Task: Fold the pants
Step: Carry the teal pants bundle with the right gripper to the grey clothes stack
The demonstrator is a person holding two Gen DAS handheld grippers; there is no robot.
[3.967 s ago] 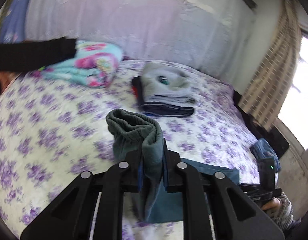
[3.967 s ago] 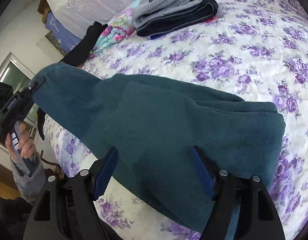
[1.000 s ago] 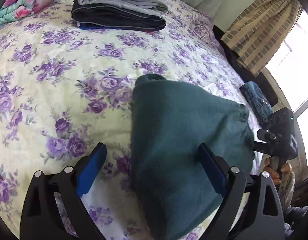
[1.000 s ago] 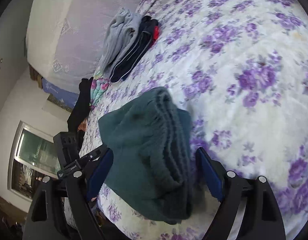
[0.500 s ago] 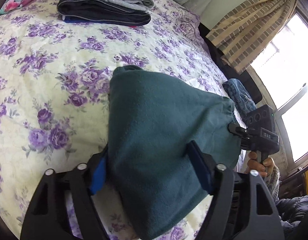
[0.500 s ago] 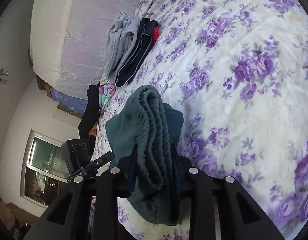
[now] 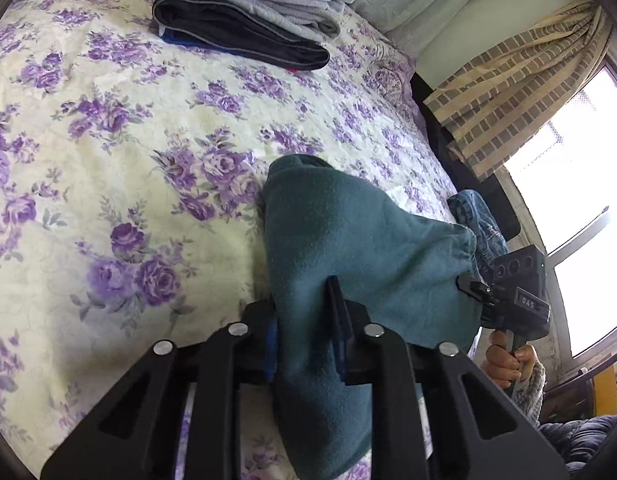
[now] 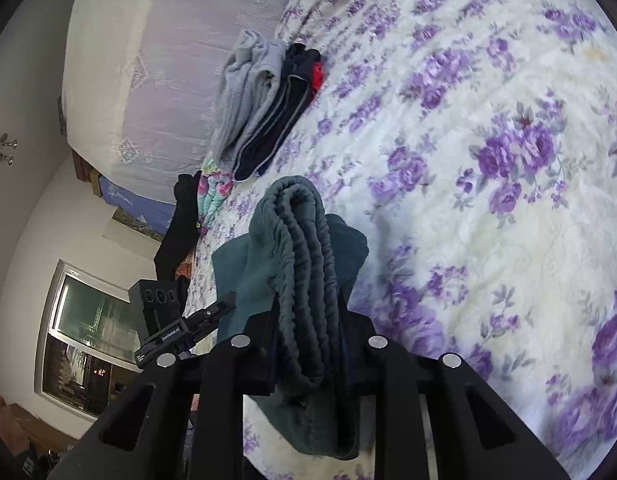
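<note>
Folded teal fleece pants (image 7: 348, 240) lie near the edge of a bed covered by a cream bedspread (image 7: 108, 160) printed with purple roses, gripped at both ends by two hand-held tools. The left tool (image 7: 304, 320), seen from its own camera, has its jaws, which have just been closing, nearly together on a bunched fold of the teal fabric, the blue pads pressing the cloth from either side. The right tool (image 8: 308, 328) has likewise just drawn its jaws in and now pinches the gathered elastic waistband, whose ribbed layers stand stacked between the pads. In the left wrist view the right tool (image 7: 516, 300) shows at the far end of the pants, held by a person's hand (image 7: 508, 360) in a grey knitted sleeve; a small plate on its body carries writing that looks like "DAS", though it is too small to be sure. In the right wrist view the left tool (image 8: 180, 332) shows beside the pants with a white label on its black body, the lettering too small to read. Farther up the bed sits a stack of folded clothes (image 7: 244, 12), grey on top of black, with blue and red edges showing beneath. Beyond it lies a bright floral quilt (image 8: 212, 196), a black garment (image 8: 180, 224) beside it. A tan striped curtain (image 7: 520, 80) hangs beside a bright window, and a blue denim piece (image 7: 480, 216) lies at the bed's far edge.
</note>
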